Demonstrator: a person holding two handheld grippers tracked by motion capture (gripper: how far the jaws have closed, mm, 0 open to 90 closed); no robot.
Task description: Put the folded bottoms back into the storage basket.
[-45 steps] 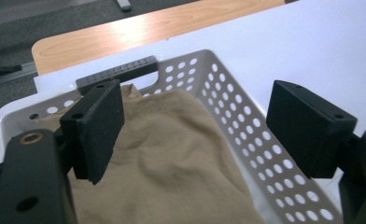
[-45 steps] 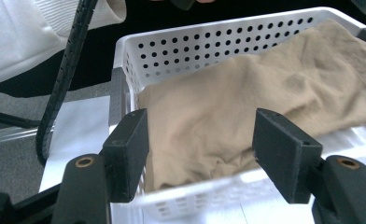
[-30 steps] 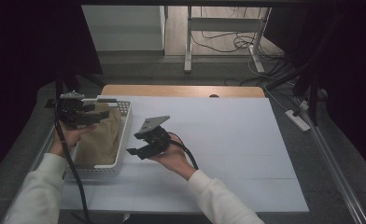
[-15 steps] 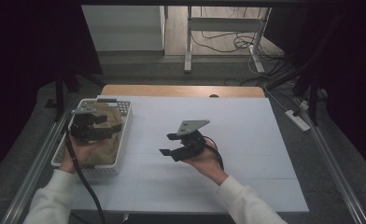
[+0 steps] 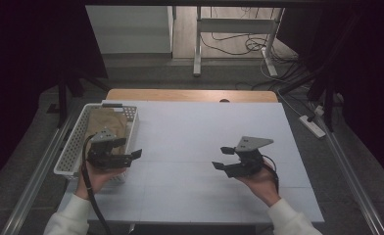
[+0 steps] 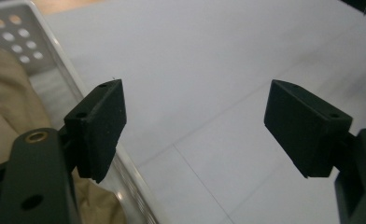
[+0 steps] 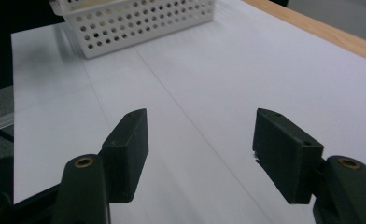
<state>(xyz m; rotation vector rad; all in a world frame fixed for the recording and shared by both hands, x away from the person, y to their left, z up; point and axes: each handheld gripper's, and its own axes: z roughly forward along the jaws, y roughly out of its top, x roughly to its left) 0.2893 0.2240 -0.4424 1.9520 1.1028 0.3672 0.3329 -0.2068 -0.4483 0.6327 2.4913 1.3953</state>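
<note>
A white perforated basket (image 5: 75,144) stands at the table's left edge with a tan cloth (image 5: 104,125) lying in it. My left gripper (image 5: 129,149) hovers over the basket's near right corner, pointing right, open and holding nothing. In the left gripper view, its jaws (image 6: 195,109) stand wide over the white table, with the basket's rim (image 6: 73,88) and the cloth (image 6: 3,116) at the left. My right gripper (image 5: 223,158) hangs over the table's near right part, pointing left, open and empty. The right gripper view looks past its jaws (image 7: 200,135) at the basket (image 7: 139,18) farther off.
The white table top (image 5: 190,132) has a wooden strip (image 5: 190,95) along its far edge. Metal rails (image 5: 38,171) run along both sides of the table. Cables and a power strip (image 5: 312,126) lie on the floor beyond, at the right.
My left gripper has come from over the basket's far left to its near right corner. My right gripper has moved right, away from the basket, across the table.
</note>
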